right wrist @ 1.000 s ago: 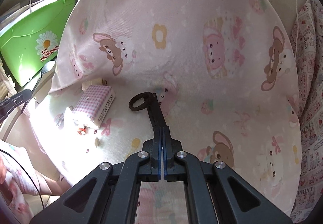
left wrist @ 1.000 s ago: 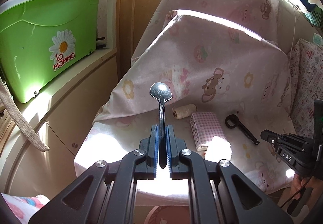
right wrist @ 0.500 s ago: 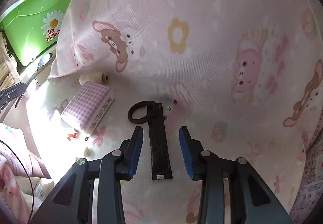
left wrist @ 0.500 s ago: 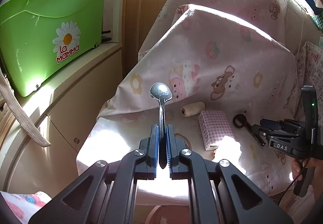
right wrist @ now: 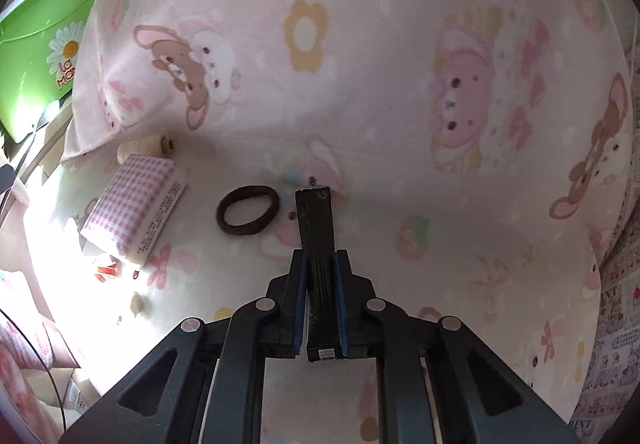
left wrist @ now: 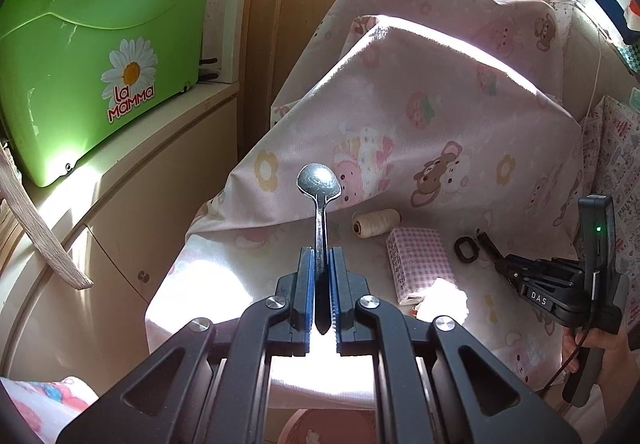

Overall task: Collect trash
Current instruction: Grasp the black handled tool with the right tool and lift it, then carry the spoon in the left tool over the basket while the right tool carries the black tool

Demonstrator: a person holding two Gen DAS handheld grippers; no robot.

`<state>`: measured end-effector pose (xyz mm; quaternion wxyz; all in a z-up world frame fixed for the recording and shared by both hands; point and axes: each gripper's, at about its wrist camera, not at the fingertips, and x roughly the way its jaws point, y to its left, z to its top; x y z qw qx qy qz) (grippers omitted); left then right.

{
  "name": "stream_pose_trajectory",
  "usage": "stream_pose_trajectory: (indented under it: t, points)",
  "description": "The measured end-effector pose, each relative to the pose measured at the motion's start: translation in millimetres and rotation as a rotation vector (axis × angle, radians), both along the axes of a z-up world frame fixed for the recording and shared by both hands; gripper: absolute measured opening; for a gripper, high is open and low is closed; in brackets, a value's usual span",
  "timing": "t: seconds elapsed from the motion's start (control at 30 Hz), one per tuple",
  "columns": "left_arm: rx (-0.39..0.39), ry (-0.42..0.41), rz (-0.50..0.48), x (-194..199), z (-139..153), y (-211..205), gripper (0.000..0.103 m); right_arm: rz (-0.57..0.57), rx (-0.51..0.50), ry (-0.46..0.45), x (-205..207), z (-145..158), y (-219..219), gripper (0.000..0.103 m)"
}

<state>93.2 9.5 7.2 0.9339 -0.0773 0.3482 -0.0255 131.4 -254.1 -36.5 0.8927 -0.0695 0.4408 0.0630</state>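
Left gripper (left wrist: 320, 264): jaws nearly together, blue pads clamped on a spoon (left wrist: 319, 183) handle, bowl standing upright above the fingertips.
Right gripper (right wrist: 321, 276): jaws drawn in on a flat black strip (right wrist: 316, 219) that juts forward past the tips, low over the sheet.
Right hand (left wrist: 600, 352): wrapped around the gripper's handle, seen at the left view's edge.

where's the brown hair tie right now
In the right wrist view, the brown hair tie lies on the pink sheet, between the checked tissue pack and the black strip.
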Motion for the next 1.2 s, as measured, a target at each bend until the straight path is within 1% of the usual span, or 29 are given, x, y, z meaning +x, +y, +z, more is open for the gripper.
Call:
stream_pose_trajectory:
  t: [0.13, 0.2, 0.27, 0.37, 0.5, 0.57, 0.6, 0.67, 0.7, 0.77, 0.8, 0.9, 1.03, 1.2]
  points:
    - [-0.006, -0.001, -0.033, -5, 5, -3, 0.006, -0.046, 0.114, -0.015, -9, 12, -24, 0.014]
    - [-0.006, -0.007, -0.05, -8, 7, -6, 0.006, -0.044, 0.142, -0.033, -19, 20, -26, 0.014]
    - [-0.003, -0.013, -0.059, -12, 10, -8, 0.006, -0.009, 0.142, -0.058, -29, 27, -21, 0.014]
    - [-0.032, -0.001, -0.071, -16, 11, -8, 0.006, 0.023, 0.082, -0.09, -41, 30, -13, 0.014]
    - [-0.048, 0.021, -0.068, -19, 10, -4, 0.006, 0.008, 0.146, -0.087, -60, 40, -11, 0.014]
    - [-0.072, 0.035, -0.072, -24, 10, -1, 0.006, 0.019, 0.151, -0.103, -75, 51, -7, 0.015]
    - [-0.07, 0.042, -0.071, -28, 9, -1, 0.006, 0.032, 0.152, -0.11, -82, 54, -4, 0.015]
    - [-0.042, 0.046, -0.074, -37, 7, -4, 0.006, 0.048, 0.156, -0.124, -95, 61, 3, 0.015]
    - [-0.047, 0.045, -0.076, -42, 6, -4, 0.006, 0.052, 0.172, -0.127, -102, 62, 6, 0.015]
    - [-0.117, 0.034, -0.098, -53, 6, 0, 0.006, 0.062, 0.212, -0.124, -113, 64, 12, 0.015]
    - [-0.112, 0.033, -0.097, -57, 8, -1, 0.006, 0.07, 0.223, -0.122, -119, 65, 16, 0.015]
    - [-0.051, 0.003, -0.082, -71, 12, -4, 0.006, 0.101, 0.222, -0.136, -139, 69, 29, 0.015]
    - [-0.083, 0.019, -0.096, -84, 8, -1, 0.006, 0.115, 0.254, -0.134, -162, 71, 41, 0.015]
    - [-0.121, 0.068, -0.12, -97, -2, -2, 0.006, 0.118, 0.271, -0.112, -188, 64, 53, 0.015]
